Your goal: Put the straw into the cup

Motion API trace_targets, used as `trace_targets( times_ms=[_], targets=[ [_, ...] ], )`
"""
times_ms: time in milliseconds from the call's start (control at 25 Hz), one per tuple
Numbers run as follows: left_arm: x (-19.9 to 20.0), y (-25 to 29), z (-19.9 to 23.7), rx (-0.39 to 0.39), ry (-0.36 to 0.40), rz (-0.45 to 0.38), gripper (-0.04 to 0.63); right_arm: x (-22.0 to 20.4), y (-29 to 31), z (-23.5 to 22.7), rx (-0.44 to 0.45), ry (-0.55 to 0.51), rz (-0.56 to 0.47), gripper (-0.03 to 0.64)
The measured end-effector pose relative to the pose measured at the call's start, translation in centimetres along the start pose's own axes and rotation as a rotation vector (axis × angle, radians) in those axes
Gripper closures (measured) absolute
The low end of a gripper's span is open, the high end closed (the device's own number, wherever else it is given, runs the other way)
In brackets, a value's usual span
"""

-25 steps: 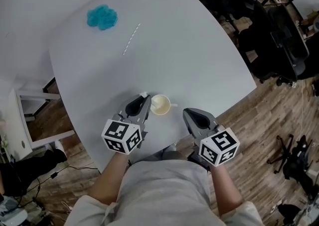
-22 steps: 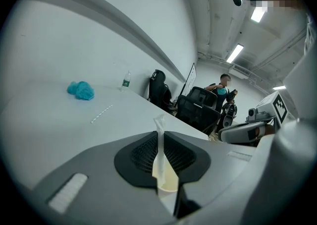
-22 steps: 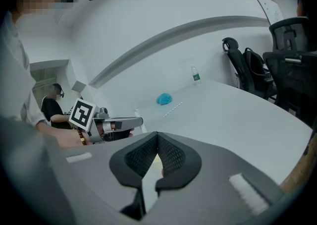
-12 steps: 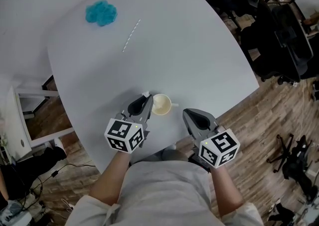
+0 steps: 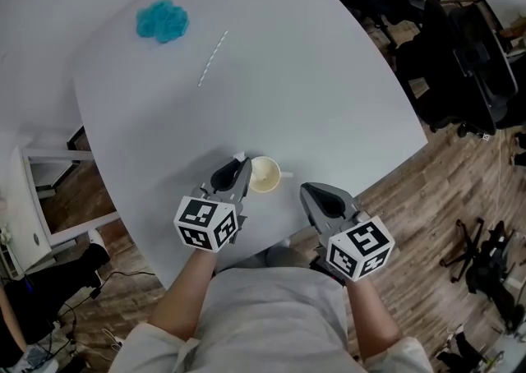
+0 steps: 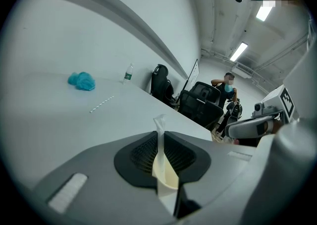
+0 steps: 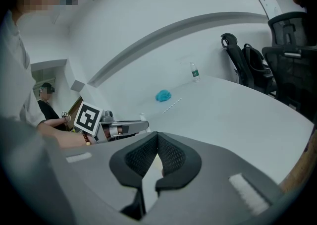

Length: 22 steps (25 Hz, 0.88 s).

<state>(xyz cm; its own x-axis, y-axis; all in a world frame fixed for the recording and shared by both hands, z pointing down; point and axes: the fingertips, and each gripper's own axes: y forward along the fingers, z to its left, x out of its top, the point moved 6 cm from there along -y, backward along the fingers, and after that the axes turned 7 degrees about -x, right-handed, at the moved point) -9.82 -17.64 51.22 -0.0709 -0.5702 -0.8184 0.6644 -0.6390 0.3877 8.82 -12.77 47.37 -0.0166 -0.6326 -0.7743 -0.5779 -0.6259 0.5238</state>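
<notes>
Straw (image 6: 160,140) is clamped between the jaws of the left gripper (image 6: 161,131), which are pressed onto it from both sides. In the left gripper view its long axis is seen to run nearly upright along the seam of the jaws, and its flattened upper end points up past the jaw tips. The cream cup (image 5: 264,174) is set upright on the white bench (image 5: 329,84) near the near edge, mouth upward, just to the right of the left gripper's tip. Part of the cup's rim is seen through the gap below the jaws in the left gripper view. Whether the straw's lower end is inside the cup cannot be told.

The right gripper (image 5: 306,191) is held to the right of the cup and apart from it. Its jaws are brought together at the tips, with nothing between them.

A second straw (image 5: 212,59) is laid flat on the far part of the bench, well apart from the cup. Its long axis runs diagonally from lower left to upper right in the head view, near a blue clump (image 5: 162,20)
</notes>
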Motion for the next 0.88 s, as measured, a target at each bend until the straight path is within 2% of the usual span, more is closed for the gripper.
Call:
trace_targets(
  times_ms=[880],
  targets=[
    [-1.2,1.0,0.7,0.000,-0.018,0.040,0.531,-0.2,0.3,-0.2,0.004,0.012,0.006,0.611]
  ],
)
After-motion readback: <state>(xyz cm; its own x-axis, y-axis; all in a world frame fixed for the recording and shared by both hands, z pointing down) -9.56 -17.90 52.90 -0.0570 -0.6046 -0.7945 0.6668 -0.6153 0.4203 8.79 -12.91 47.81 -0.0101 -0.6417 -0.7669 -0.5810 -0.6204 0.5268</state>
